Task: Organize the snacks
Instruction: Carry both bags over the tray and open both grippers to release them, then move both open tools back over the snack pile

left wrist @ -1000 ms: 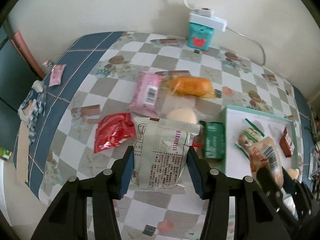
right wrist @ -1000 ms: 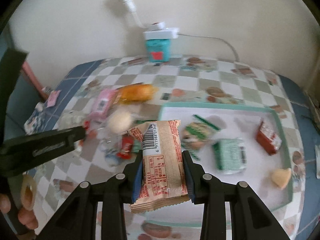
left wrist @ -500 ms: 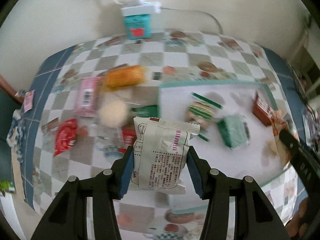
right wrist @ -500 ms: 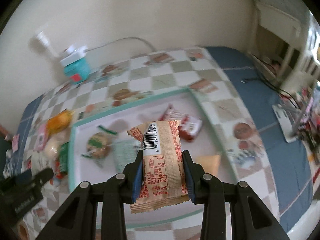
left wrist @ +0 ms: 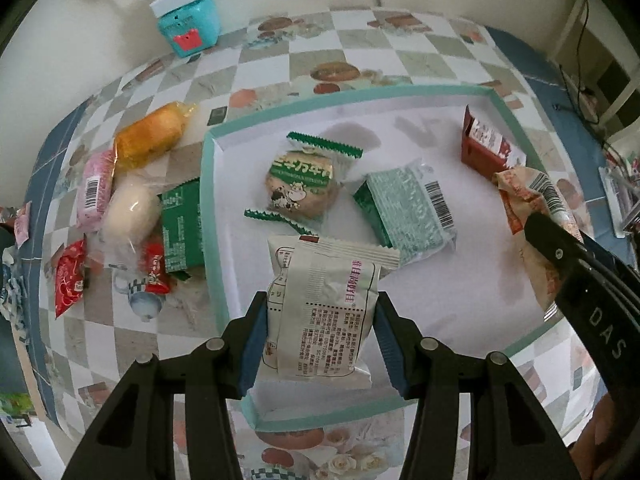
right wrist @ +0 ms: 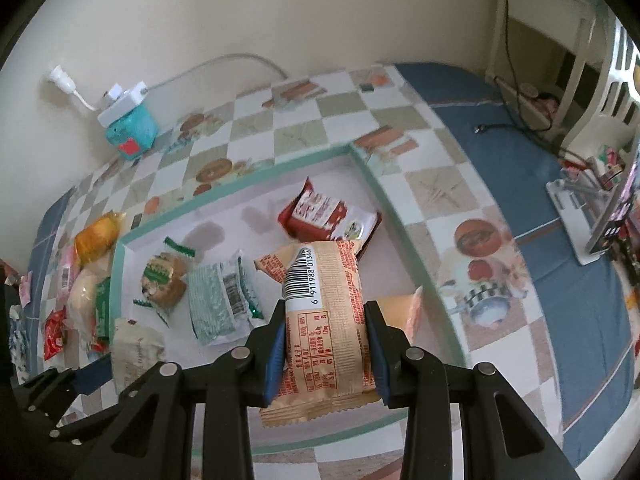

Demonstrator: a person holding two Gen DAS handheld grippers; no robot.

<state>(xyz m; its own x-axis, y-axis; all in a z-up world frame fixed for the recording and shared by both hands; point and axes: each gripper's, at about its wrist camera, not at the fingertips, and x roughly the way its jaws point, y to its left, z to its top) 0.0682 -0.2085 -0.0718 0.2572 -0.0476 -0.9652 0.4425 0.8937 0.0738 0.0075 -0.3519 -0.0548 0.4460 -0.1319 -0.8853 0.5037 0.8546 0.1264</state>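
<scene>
Both grippers have travelled from the loose snack pile to positions over the tray [left wrist: 210, 200], each carrying its packet along.

Your table [left wrist: 360, 40] carries a checkered cloth; the white tray with its teal rim lies on it. Outside the tray's left rim you have the remaining pile: an orange bun [left wrist: 148, 140], a pink packet [left wrist: 96, 190], a pale round bun [left wrist: 130, 212], a dark green packet [left wrist: 182, 228] touching the rim, and two red sachets [left wrist: 70, 280]. A teal box [left wrist: 190, 26] with a white power strip on top stands against the wall.

Inside the tray lie a mint-green packet [left wrist: 408, 212], a round cookie in green-trimmed wrap [left wrist: 302, 184] and a red carton [left wrist: 486, 144] near the far right corner. The mint-green packet sits just beyond your left packet.

Your left gripper [left wrist: 320, 334] is clamped on the white printed packet [left wrist: 324, 304], held upright above the tray's near edge. Your right gripper [right wrist: 325, 344] is clamped on the tan barcode packet [right wrist: 324, 320], above the tray's right part.
</scene>
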